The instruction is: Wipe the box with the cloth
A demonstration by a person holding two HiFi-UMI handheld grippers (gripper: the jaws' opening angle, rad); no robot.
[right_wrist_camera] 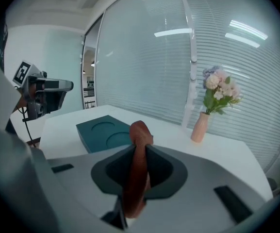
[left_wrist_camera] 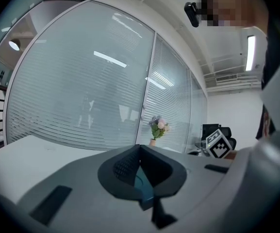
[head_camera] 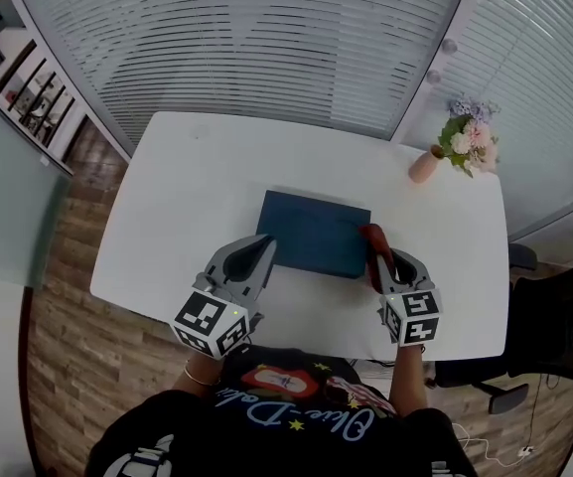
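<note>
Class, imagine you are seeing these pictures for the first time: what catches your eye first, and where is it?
A dark teal box lies flat in the middle of the white table. The right tongs pinch a reddish-brown cloth at the box's right edge, while the left tongs are closed on its near left corner. A pink vase of flowers stands at the table's far right corner.

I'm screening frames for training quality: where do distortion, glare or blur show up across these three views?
Head view: fisheye bows the edges of the white table; light is even, shadows soft. Left gripper view: ceiling-light reflections streak the glass wall; the near foreground is soft. Right gripper view: similar reflections; the close cloth is softer than the vase.
</note>
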